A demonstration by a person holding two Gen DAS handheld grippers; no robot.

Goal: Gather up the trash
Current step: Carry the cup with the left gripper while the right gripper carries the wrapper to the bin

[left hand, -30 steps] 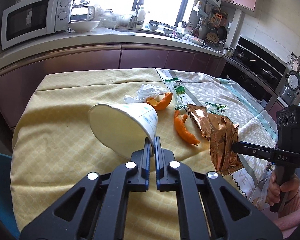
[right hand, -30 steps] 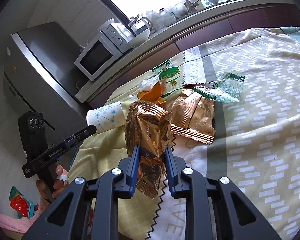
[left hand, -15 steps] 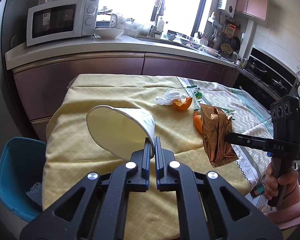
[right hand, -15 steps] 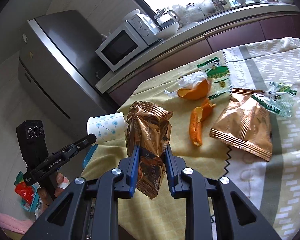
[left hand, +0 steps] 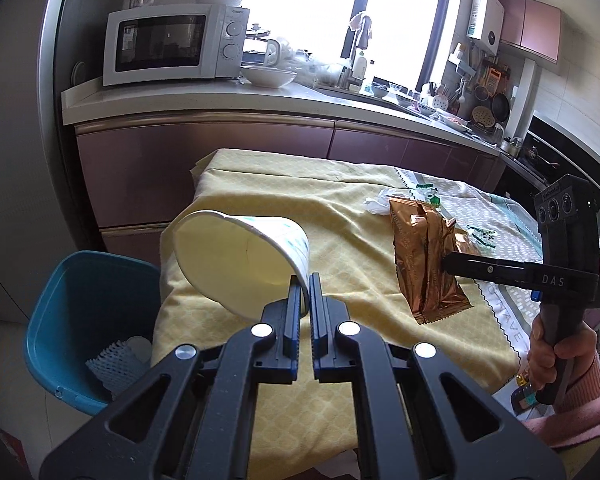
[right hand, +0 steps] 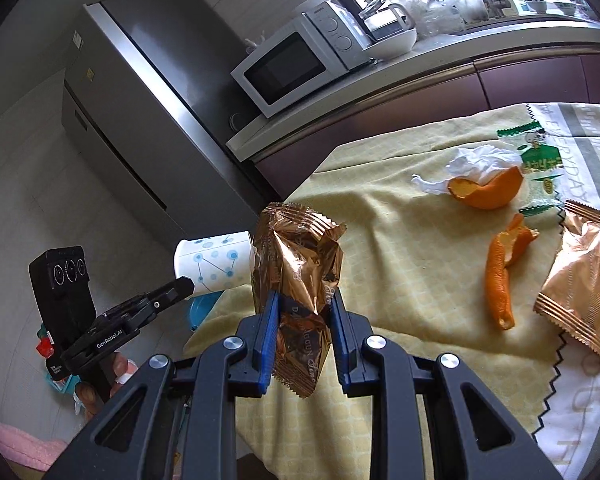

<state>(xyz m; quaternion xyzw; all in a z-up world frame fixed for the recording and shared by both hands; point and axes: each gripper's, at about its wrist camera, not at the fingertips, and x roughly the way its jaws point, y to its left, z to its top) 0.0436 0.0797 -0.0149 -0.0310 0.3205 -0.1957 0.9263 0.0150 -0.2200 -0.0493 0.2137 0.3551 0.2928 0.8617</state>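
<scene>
Left hand-held gripper (left hand: 305,294) jaws nearly together, clamped on the wall of a paper cup (left hand: 240,262) near its base. The cup is tipped on its side in the air, mouth facing left toward a blue bin (left hand: 80,280) on the floor beside the desk (left hand: 280,200) corner. In the bin: a white foam net and something pale (too small to tell).

Right hand-held gripper (right hand: 302,330) jaws clamped on the lower half of a crumpled bronze wrapper (right hand: 296,264), held upright above the desk's near-left corner, clear of the cloth. In the left wrist view the same wrapper (left hand: 424,252) hangs from the right hand-held gripper (left hand: 446,264), to the right of the cup, not touching it; a hand (left hand: 556,350) in a pink sleeve grips the handle.

On the desk (yellow cloth), in the right wrist view: crumpled white tissue (right hand: 476,164) touching a curved orange peel (right hand: 486,192), a long peel strip (right hand: 502,268) nearer, a green-and-white wrapper (right hand: 538,164) just right of the tissue, a second bronze wrapper (right hand: 584,284) flat at the right edge.

Behind: a counter with a microwave (left hand: 172,48) and white bowl (left hand: 268,76), and a steel fridge (right hand: 140,100) left of the microwave.
</scene>
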